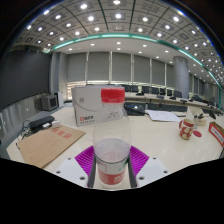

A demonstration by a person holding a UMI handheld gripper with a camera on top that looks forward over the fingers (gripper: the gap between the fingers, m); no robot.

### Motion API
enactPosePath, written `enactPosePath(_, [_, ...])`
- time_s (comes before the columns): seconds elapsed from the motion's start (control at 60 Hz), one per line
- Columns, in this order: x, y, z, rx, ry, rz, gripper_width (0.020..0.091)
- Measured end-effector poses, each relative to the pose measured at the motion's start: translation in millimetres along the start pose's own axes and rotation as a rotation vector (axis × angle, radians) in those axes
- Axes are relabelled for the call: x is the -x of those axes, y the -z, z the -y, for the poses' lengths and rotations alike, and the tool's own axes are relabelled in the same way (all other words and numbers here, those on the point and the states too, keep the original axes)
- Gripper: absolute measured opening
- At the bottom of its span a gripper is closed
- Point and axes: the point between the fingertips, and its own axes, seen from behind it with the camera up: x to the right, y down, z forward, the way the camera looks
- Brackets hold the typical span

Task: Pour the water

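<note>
One clear plastic bottle w/ a red cap stands upright btwn the gripper fingers; both purple pads press its lower sides, so jaws are closed on it. A red label band wraps the bottle near its base; water level can't be told. Bottle sits over the white table. One white box w/ red print is just behind the bottle. One brown cardboard sheet lies flat to the left, one dark device beyond it. One cup w/ red pattern stands on the table, well apart on the right. Rows of desks w/ monitors further back.
</note>
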Motion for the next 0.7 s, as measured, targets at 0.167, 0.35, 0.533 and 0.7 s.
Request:
enactPosePath(0.167, [-12.8, 5.6, 22.8, 0.002, -0.027, -0.013, 0.0363])
enactPosePath(0.35, [-29.1, 4.3, 98.3, -0.051, -0.226, 0.082, 0.0362])
enactPosePath(0.533, [-77.8, -17.4, 188.6, -0.110, -0.688, 0.265, 0.0361])
enactPosePath(0.7, [-151.2, -47.7, 235.5, -0.110, -1.217, 0.431, 0.0358])
